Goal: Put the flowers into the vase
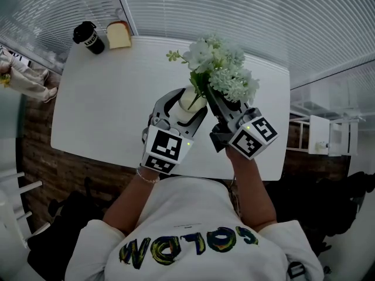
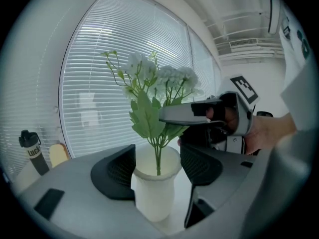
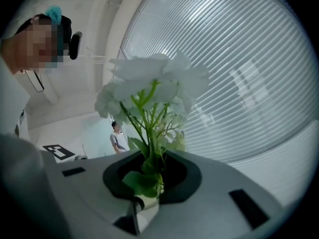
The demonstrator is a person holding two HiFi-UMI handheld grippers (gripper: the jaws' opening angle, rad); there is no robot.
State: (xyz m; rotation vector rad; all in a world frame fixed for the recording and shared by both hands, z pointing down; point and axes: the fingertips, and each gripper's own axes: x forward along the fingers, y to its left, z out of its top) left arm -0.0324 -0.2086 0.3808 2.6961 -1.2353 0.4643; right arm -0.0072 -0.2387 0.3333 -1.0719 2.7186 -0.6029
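left hand-held gripper (image 1: 188, 105) tight on vase (image 2: 153, 195) — right hand-held gripper (image 3: 148, 179) narrow on flowers (image 1: 220, 69), stems (image 2: 158, 156) in vase

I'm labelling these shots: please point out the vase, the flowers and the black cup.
vase (image 2: 153, 195), left gripper view, on its white body.
flowers (image 1: 221, 69), head view, on the pale blossoms.
black cup (image 1: 89, 38), head view, on its side.

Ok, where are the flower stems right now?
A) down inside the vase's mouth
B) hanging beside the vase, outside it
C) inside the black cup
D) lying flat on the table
A: the left gripper view shows the stems of the flowers running down into the mouth of the white vase held in the left gripper.
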